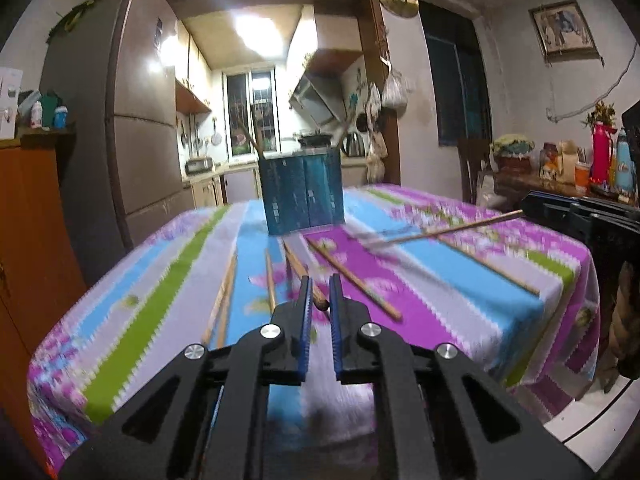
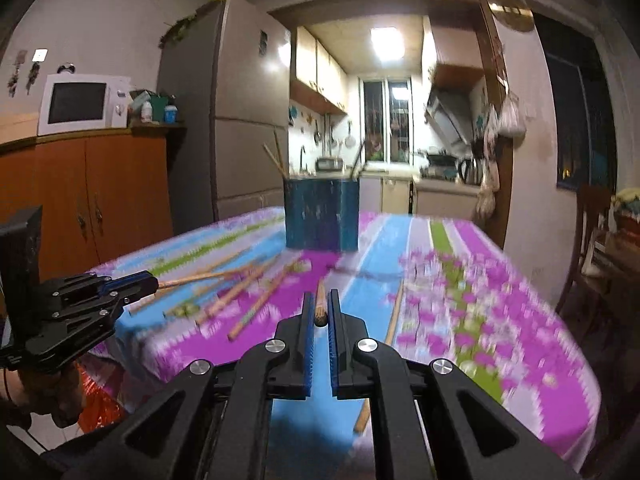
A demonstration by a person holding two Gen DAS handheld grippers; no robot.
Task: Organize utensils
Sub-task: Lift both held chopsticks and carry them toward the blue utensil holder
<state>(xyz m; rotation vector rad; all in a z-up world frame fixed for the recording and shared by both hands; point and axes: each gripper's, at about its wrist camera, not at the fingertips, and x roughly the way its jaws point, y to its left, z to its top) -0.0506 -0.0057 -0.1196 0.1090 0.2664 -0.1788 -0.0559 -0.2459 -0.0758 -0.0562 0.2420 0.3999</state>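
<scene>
A blue utensil holder (image 1: 302, 192) stands on the striped tablecloth (image 1: 160, 292) with a few chopsticks sticking out; it also shows in the right wrist view (image 2: 322, 214). Several wooden chopsticks (image 1: 352, 280) lie loose in front of it. My left gripper (image 1: 320, 284) is shut on one chopstick (image 1: 302, 272) near its end; from the right wrist view it (image 2: 150, 282) sits at the left with that chopstick pointing right. My right gripper (image 2: 319, 302) is shut on another chopstick (image 2: 320, 304), also seen from the left wrist view (image 1: 444, 230) held over the table.
A fridge (image 1: 132, 120) and an orange cabinet (image 2: 80, 196) stand left of the table. A sideboard with flasks and jars (image 1: 592, 168) is at the right. A chair (image 2: 588, 240) stands by the table's right side. One chopstick (image 2: 390, 320) lies near the right edge.
</scene>
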